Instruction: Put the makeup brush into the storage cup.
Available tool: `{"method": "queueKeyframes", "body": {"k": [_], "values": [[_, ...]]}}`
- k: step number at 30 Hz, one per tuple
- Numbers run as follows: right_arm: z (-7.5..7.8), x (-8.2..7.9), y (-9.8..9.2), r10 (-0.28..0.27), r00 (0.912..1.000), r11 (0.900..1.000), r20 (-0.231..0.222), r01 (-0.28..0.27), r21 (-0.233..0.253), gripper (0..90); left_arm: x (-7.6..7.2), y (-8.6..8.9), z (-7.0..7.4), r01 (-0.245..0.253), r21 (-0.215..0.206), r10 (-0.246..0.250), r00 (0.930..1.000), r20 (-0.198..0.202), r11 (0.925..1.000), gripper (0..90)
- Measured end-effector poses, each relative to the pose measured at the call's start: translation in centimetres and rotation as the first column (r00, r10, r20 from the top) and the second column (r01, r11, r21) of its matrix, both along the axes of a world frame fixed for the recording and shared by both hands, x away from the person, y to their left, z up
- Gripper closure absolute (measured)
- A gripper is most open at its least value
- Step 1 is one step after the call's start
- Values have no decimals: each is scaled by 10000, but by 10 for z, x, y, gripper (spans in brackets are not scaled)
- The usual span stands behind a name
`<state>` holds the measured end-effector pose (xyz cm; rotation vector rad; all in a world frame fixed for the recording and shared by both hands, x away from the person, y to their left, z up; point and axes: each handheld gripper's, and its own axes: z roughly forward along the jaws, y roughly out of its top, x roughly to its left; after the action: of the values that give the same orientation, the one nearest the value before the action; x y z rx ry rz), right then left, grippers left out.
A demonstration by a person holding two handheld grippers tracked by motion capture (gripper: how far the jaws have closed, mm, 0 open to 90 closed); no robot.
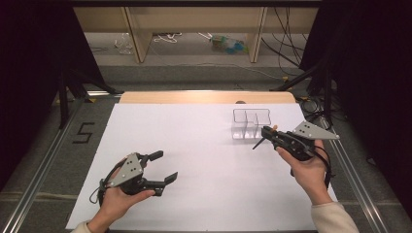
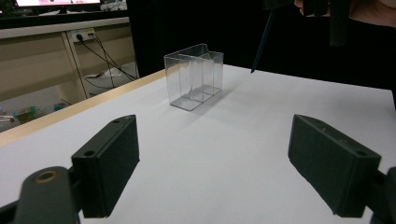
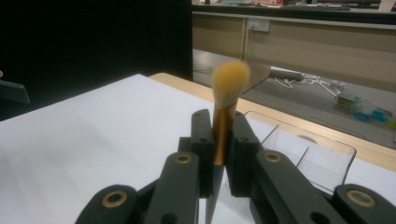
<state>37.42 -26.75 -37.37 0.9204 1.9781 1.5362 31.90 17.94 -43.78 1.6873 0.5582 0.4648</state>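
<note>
- White table sheet; floor mark reads "5".
- Right gripper clamps a gold-handled brush beside the clear organizer.
- Left gripper hangs spread apart, holding nothing.

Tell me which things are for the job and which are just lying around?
For the job: the makeup brush clamped in the right gripper; the clear organizer box; the open left gripper.

Lying around: floor cables; plastic bottles.
</note>
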Motion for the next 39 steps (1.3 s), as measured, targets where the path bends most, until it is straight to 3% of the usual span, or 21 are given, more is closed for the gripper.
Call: {"method": "queueKeyframes", "body": {"k": [1,3,6,7,8,11,12,15,18,19,20,21,25,26,28,31,32,33,39], "values": [[0,2,-1,5,9997,10000,252,-3,-81,840,0,0,0,4,-6,-4,10000,1,10000,164],[0,2,0,-30,10000,10000,49,30,-11,840,0,0,0,-2,-6,2,10000,7,10000,164],[1,5,-1,-76,9993,9999,361,78,-73,840,0,0,0,-5,4,5,10000,8,10000,164],[1,6,-1,-89,9993,9999,361,91,-61,840,0,0,0,25,35,-25,10000,64,10000,164],[2,5,-1,-75,10000,10000,46,75,24,840,0,0,0,35,42,-35,10000,68,10000,164],[3,8,-1,-109,9996,9999,265,111,-80,840,0,0,0,2,10,-2,10000,32,10000,164],[4,8,0,-144,9998,9999,99,145,-54,840,0,0,0,-6,8,6,10000,27,10000,164],[6,12,0,-185,9985,9997,518,194,-173,840,0,0,1,6,0,-6,10000,52,10000,164],[7,15,1,-224,9982,9996,557,233,-166,840,-1,0,1,-19,-18,20,10000,72,10000,164],[7,14,2,-234,9995,9996,204,237,-140,840,-1,0,2,-19,-19,19,10000,77,10000,164],[7,15,2,-275,9988,9994,399,282,-189,840,-1,0,2,-21,-22,21,10000,84,10000,164],[7,16,3,-225,9994,9996,253,229,-148,840,-1,0,2,-25,-29,25,10000,81,10000,164],[8,20,3,-235,9983,9992,526,252,-309,840,-1,0,2,-27,-35,27,10000,81,10000,164],[9,18,4,-309,9992,9993,250,314,-200,840,-1,0,2,-27,-53,27,10000,85,10000,164],[9,22,4,-253,9980,9994,577,266,-226,840,0,0,1,16,-137,-15,9999,113,9999,164],[9,22,3,-274,9982,9990,539,292,-332,840,0,0,1,19,-137,-17,9999,121,9999,164],[9,21,3,-299,9992,9991,277,307,-278,840,-1,0,2,-27,-48,28,10000,84,10000,164],[9,23,3,-317,9980,9988,540,337,-357,840,-1,0,2,-20,-59,20,10000,93,10000,164],[9,26,3,-379,9980,9984,498,399,-394,840,0,0,1,18,-136,-16,9999,122,9999,164]]}}
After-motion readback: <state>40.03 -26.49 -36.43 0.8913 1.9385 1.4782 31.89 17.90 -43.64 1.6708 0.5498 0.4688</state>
